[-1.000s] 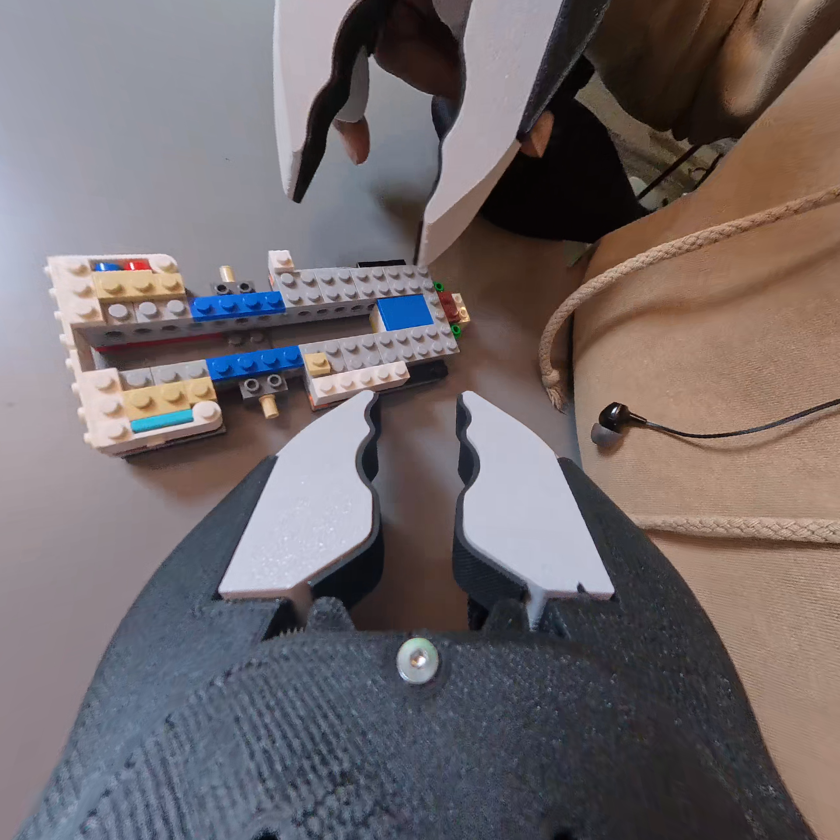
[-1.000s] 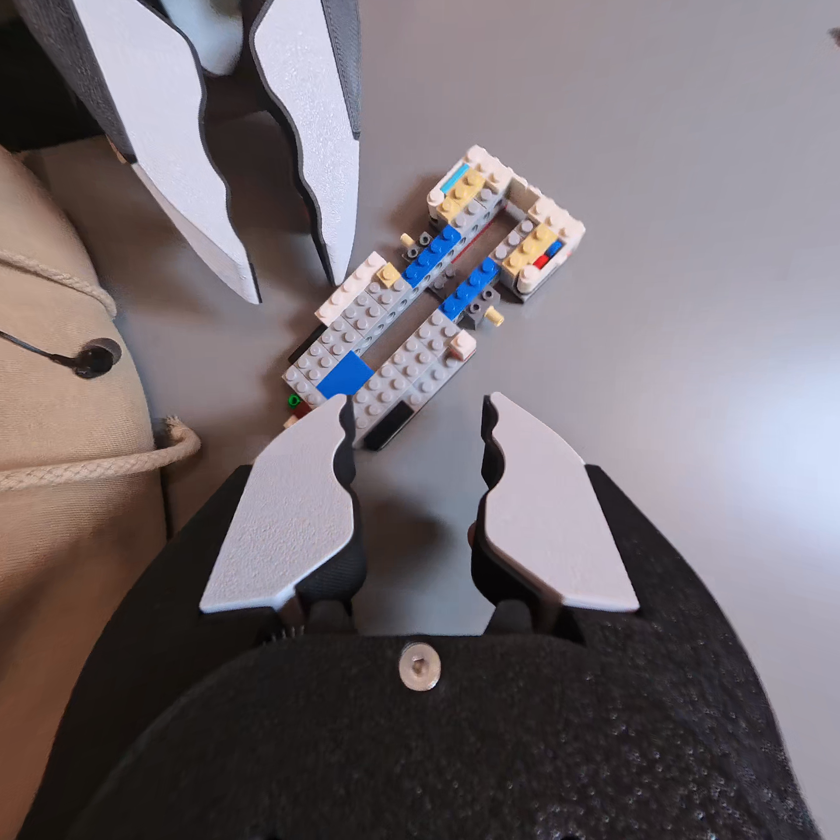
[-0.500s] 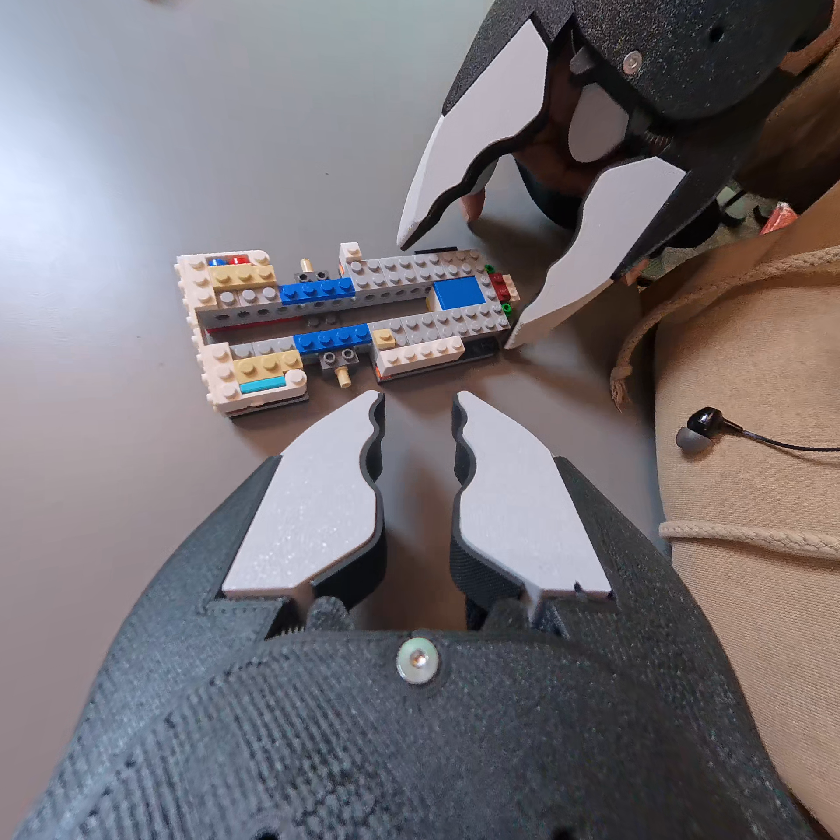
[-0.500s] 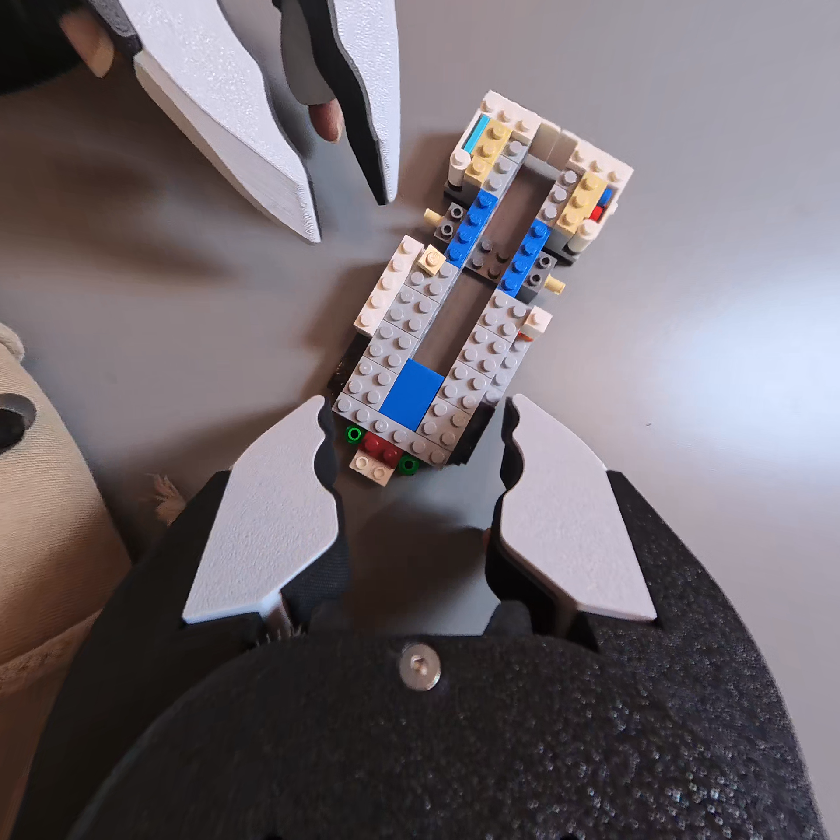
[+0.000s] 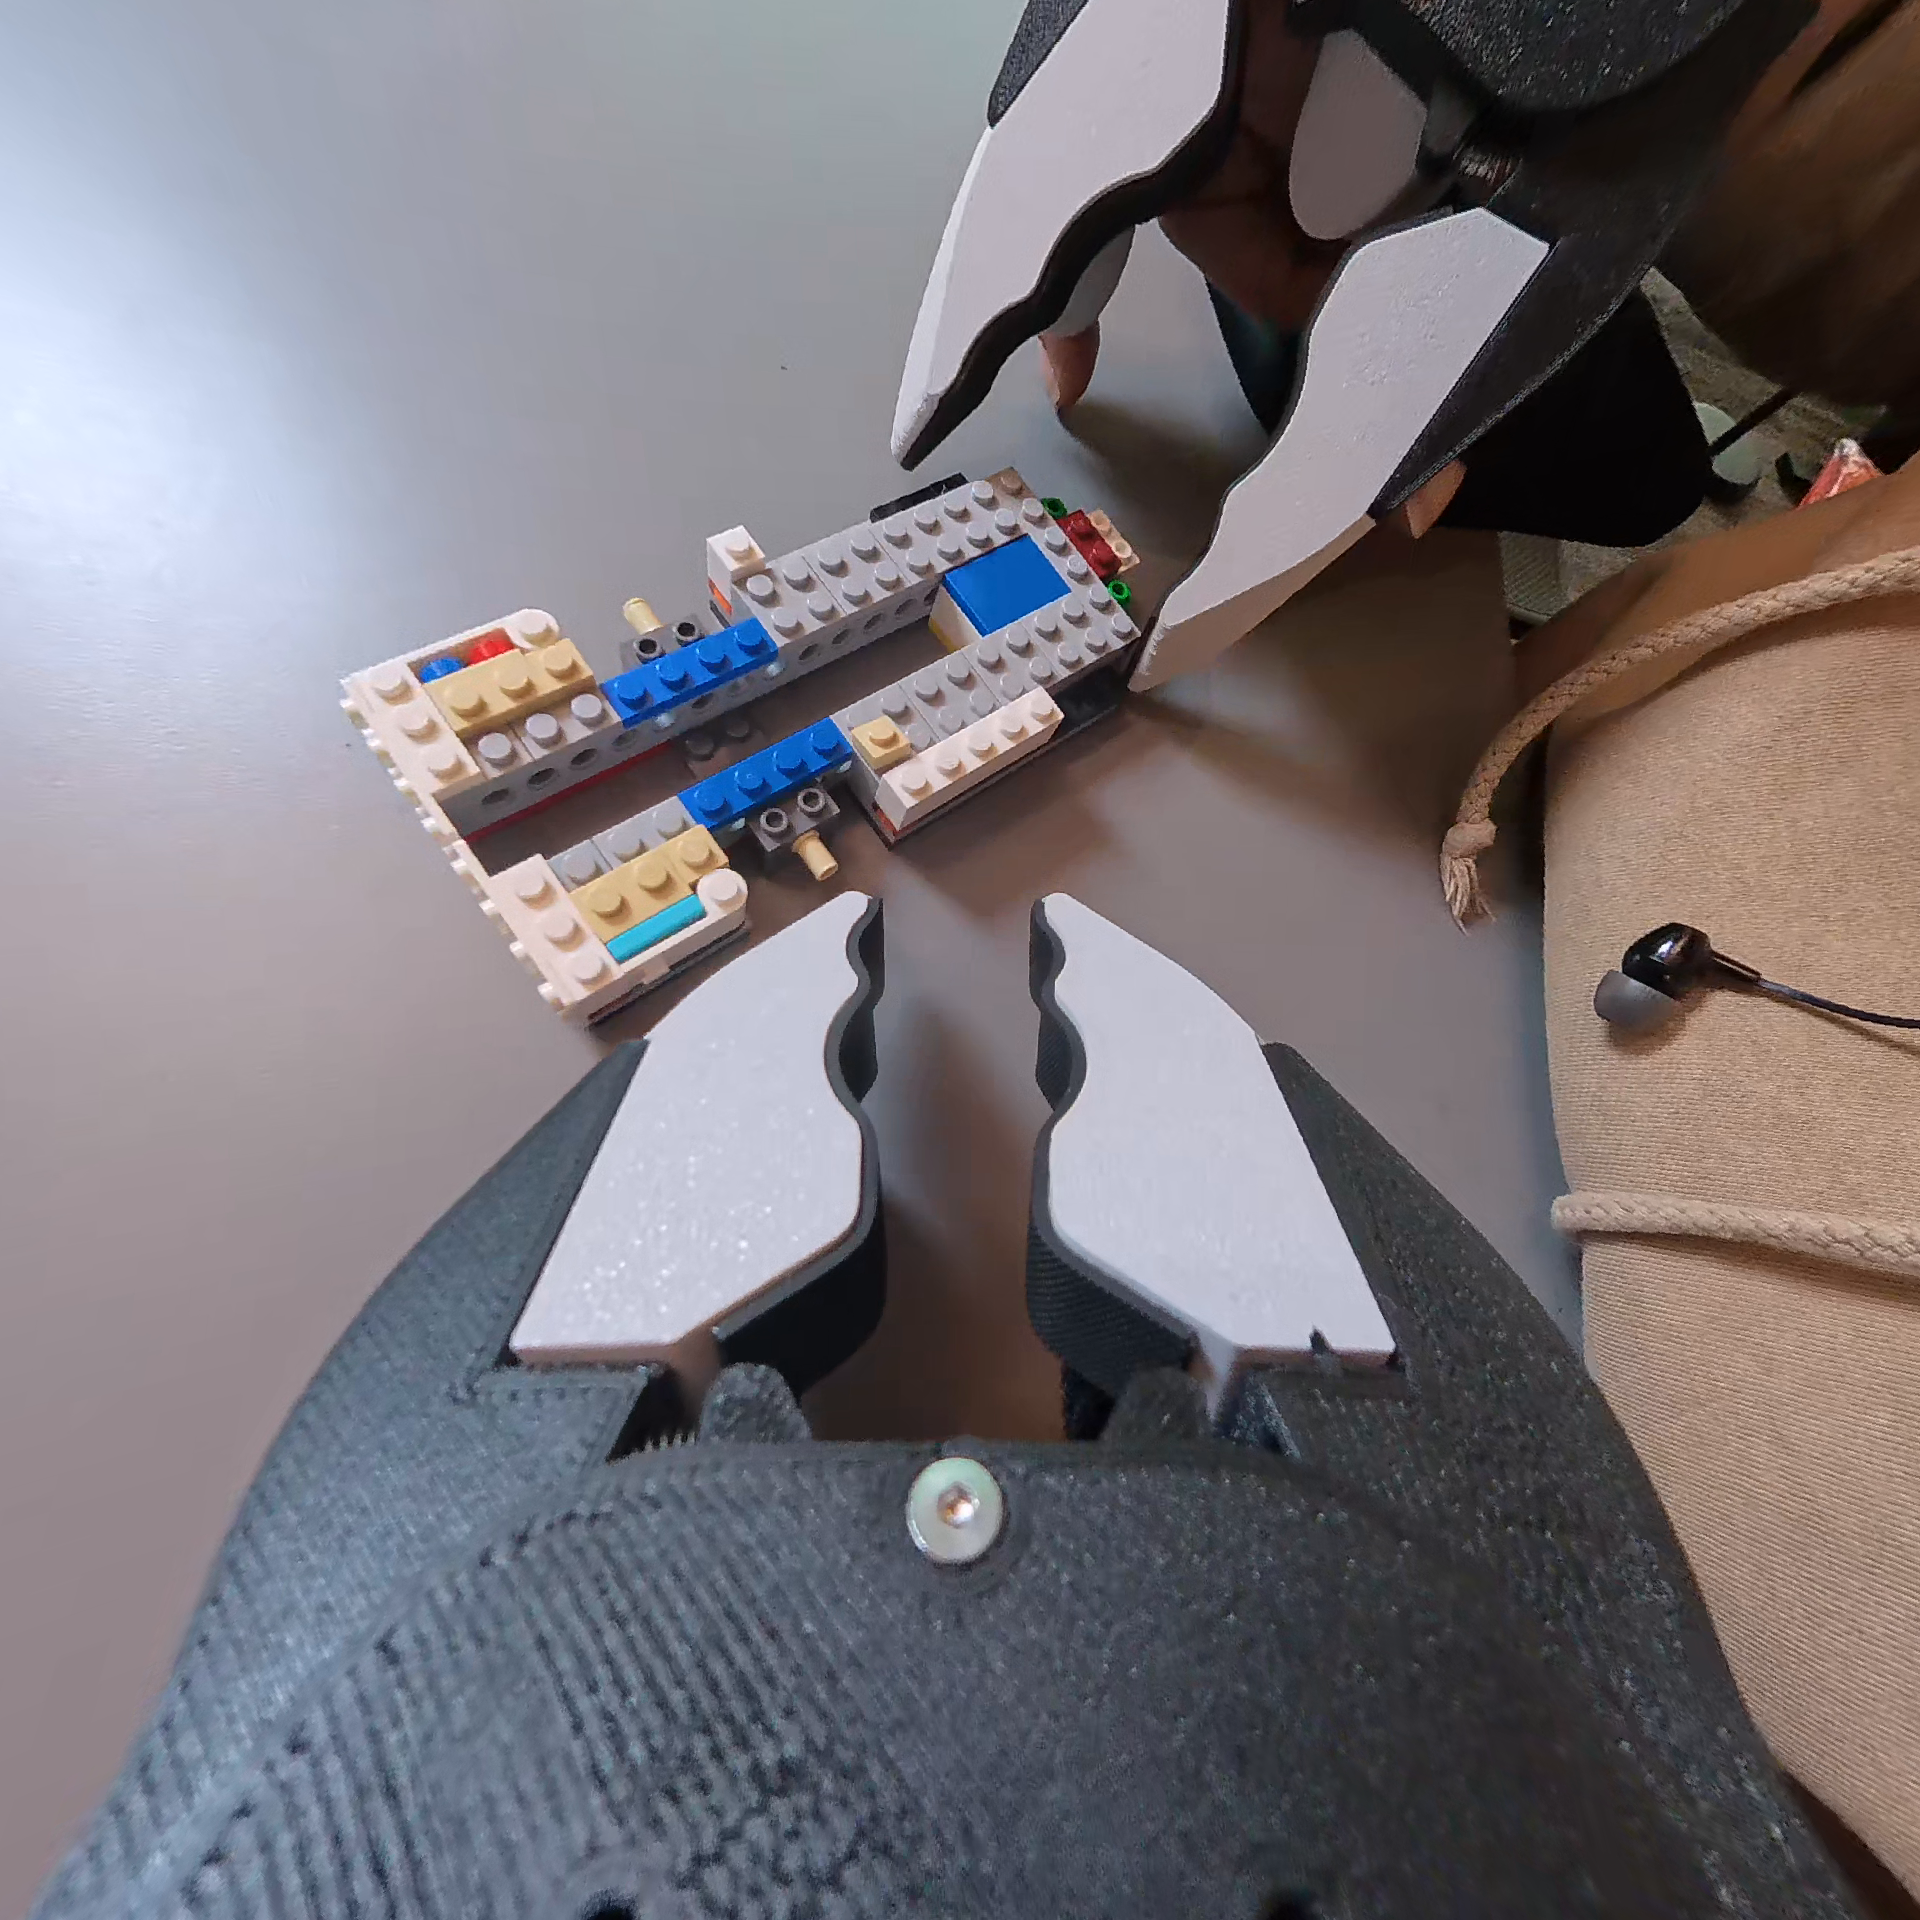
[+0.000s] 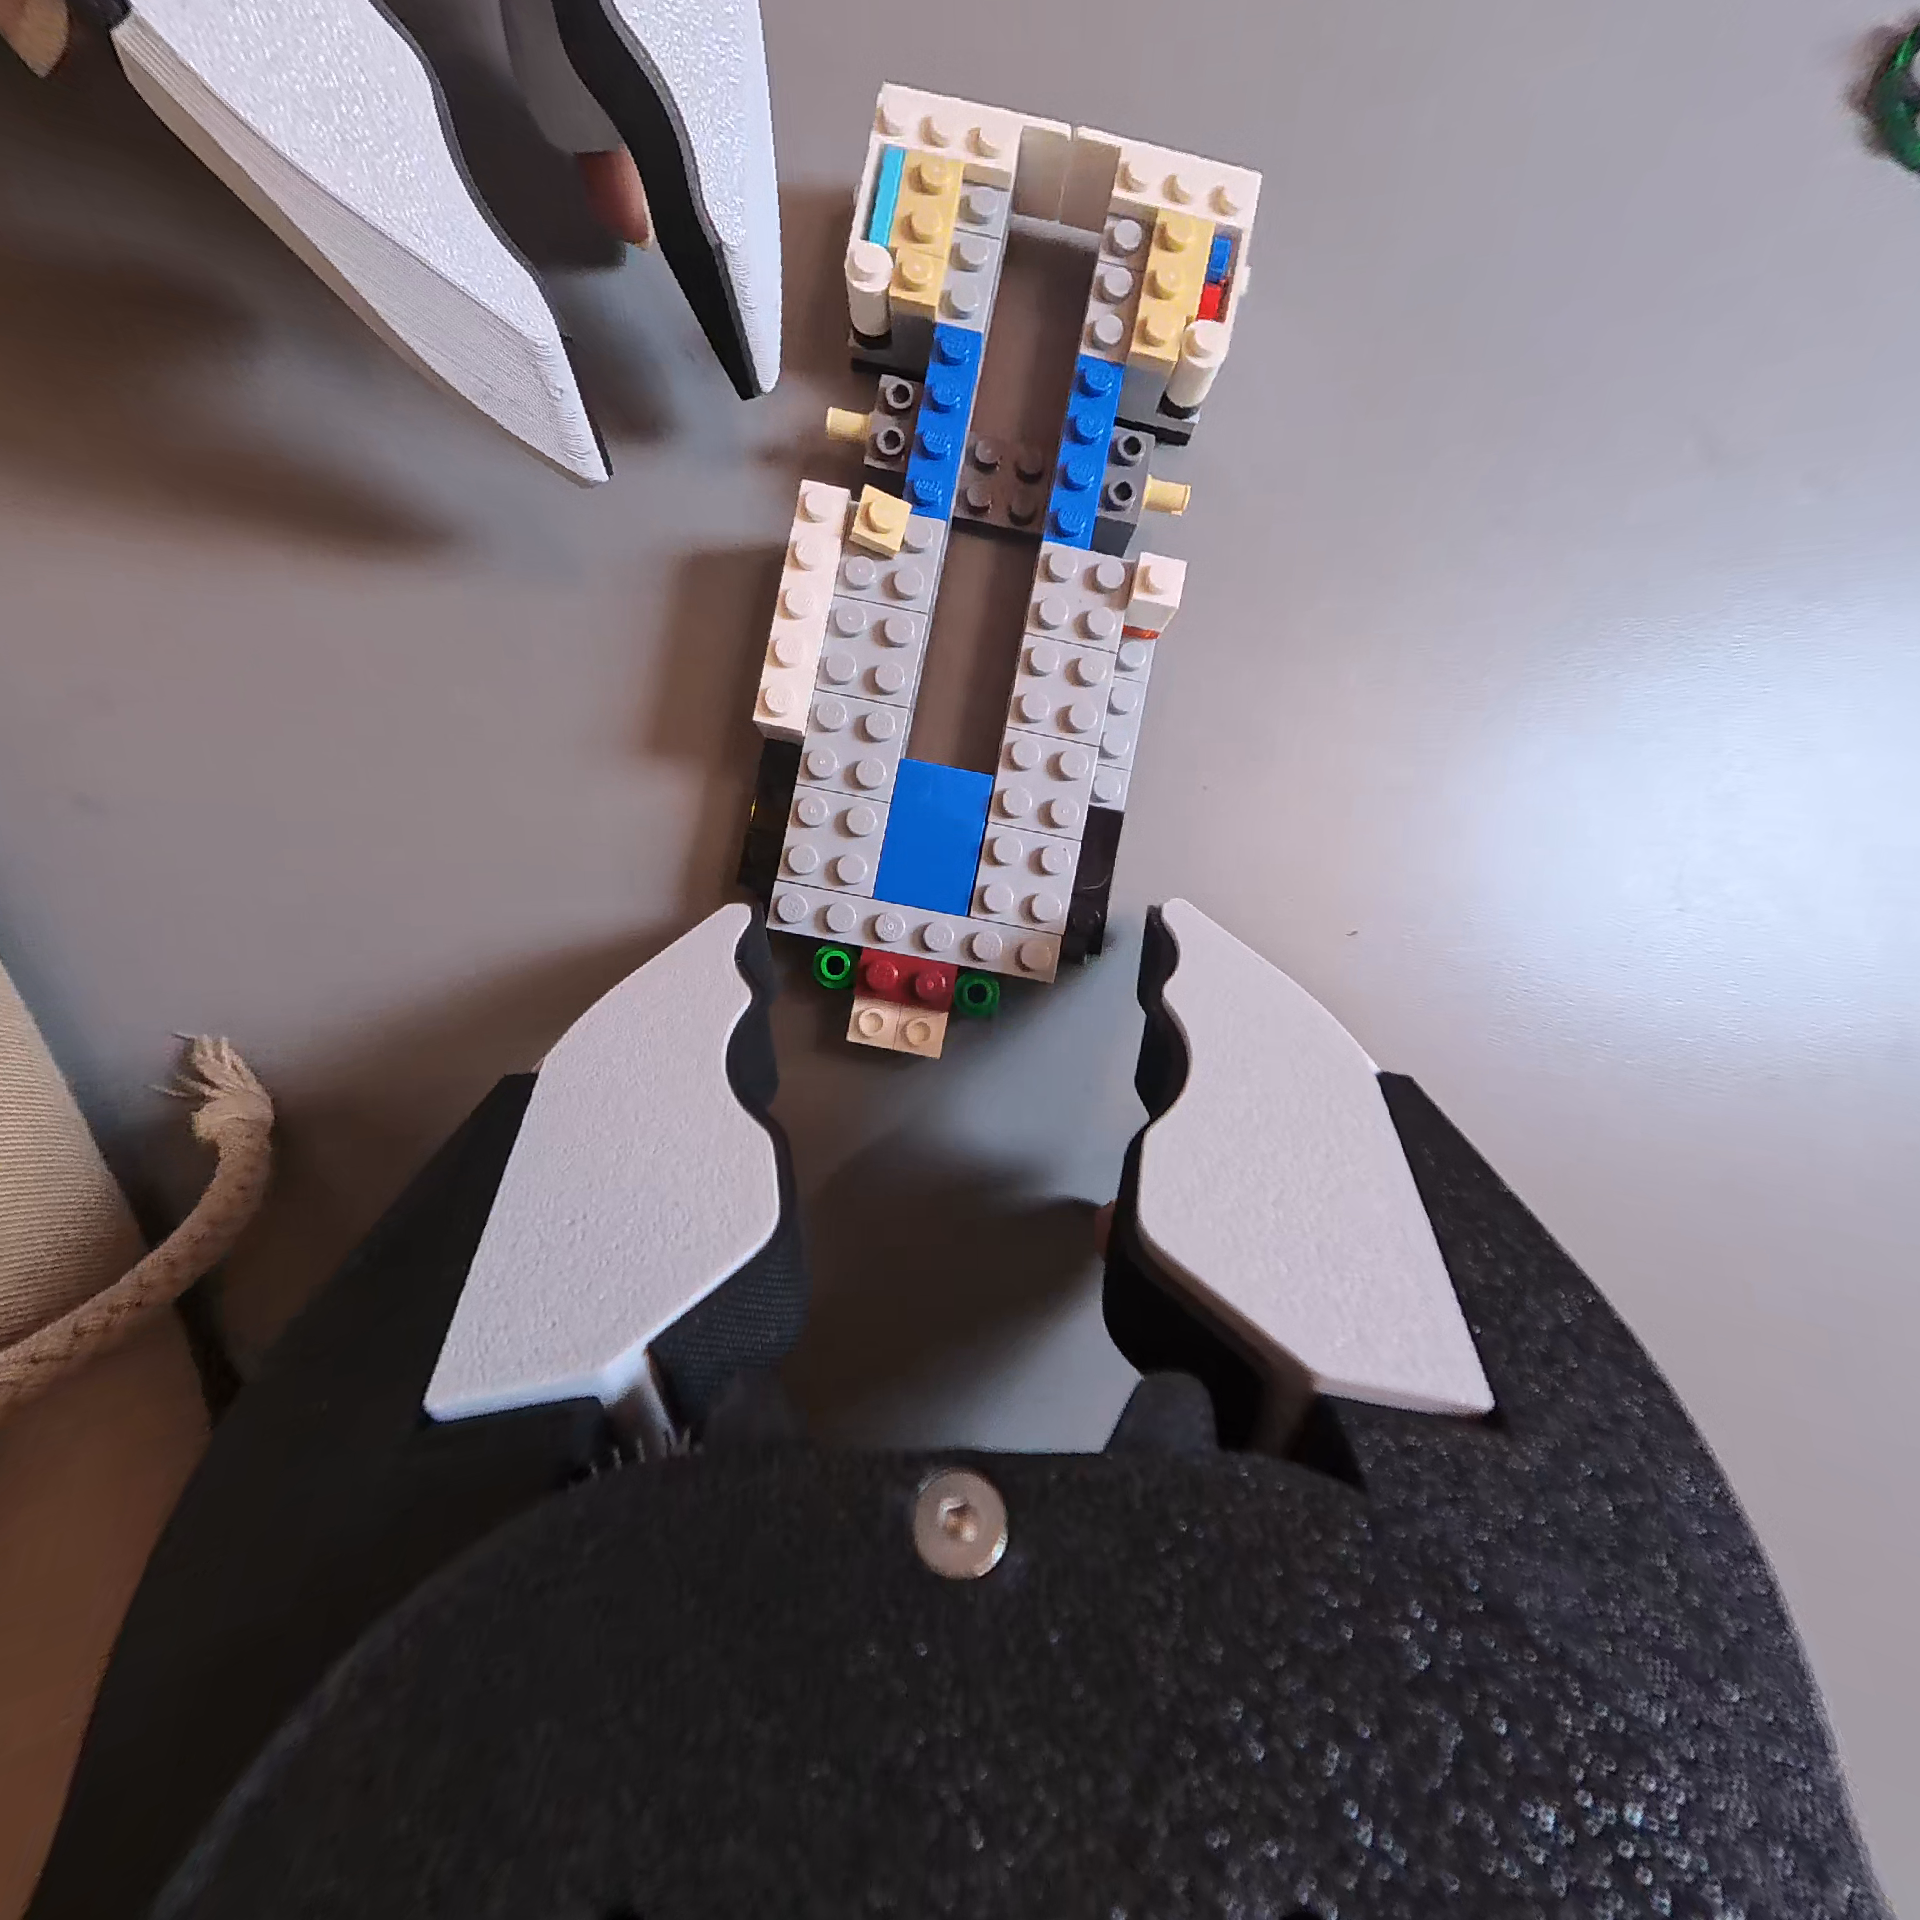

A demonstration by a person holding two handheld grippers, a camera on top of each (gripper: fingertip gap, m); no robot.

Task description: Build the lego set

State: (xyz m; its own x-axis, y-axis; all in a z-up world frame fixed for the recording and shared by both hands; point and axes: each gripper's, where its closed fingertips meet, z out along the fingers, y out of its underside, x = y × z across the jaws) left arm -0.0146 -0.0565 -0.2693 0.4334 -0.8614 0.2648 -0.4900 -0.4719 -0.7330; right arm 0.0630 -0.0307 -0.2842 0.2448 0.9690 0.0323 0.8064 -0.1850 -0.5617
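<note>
Grey table (image 6: 1558, 727): we see right gripper (image 6: 945, 935) spread wide around the brick model's (image 6: 935, 665) near end, pads clear; left gripper (image 5: 956, 914) parted, bare, beside it.

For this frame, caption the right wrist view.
Open right gripper straddles the near end of a toy-brick model on a grey table.

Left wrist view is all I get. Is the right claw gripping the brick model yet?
Observer: No. The right claw is open, with the model's red-and-green end between its tips. Its right fingertip stands clear of the bricks.
Operator: Anything else on the table?
Observer: A blurred green thing at the far right edge of the table.
</note>
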